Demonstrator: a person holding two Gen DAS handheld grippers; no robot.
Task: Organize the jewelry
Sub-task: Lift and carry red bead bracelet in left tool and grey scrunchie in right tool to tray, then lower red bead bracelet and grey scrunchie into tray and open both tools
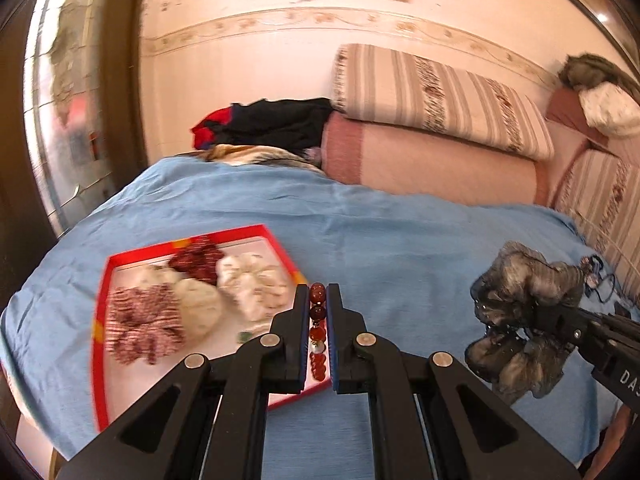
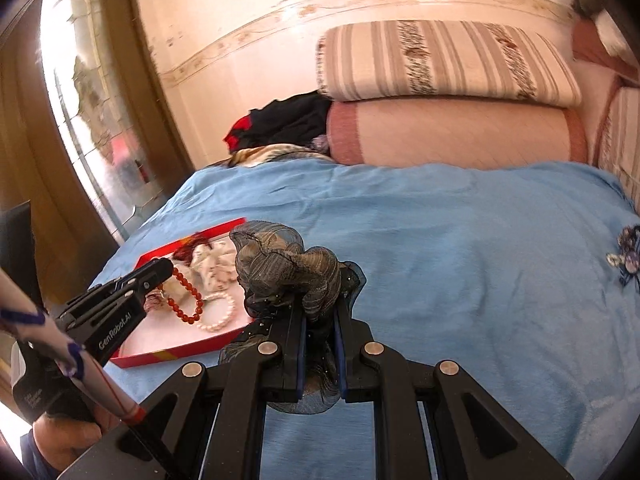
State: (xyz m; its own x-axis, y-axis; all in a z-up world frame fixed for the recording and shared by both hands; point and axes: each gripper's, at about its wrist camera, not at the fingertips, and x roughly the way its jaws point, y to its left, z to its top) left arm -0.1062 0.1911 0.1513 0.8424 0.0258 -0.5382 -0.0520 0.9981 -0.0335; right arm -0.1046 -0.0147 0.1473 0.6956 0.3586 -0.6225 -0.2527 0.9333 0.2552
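Note:
My left gripper is shut on a red bead bracelet and holds it over the near right part of a red tray. The bracelet hangs from that gripper in the right wrist view, above a white pearl bracelet lying in the tray. Several scrunchies, white and dark red, lie in the tray. My right gripper is shut on a grey-black gauzy scrunchie, held above the blue bedspread right of the tray; it also shows in the left wrist view.
The blue bedspread covers the bed. A small dark jewelry piece lies on it at the far right. Striped pillows and a pink bolster line the wall; dark clothes lie beside them. A glazed door stands at the left.

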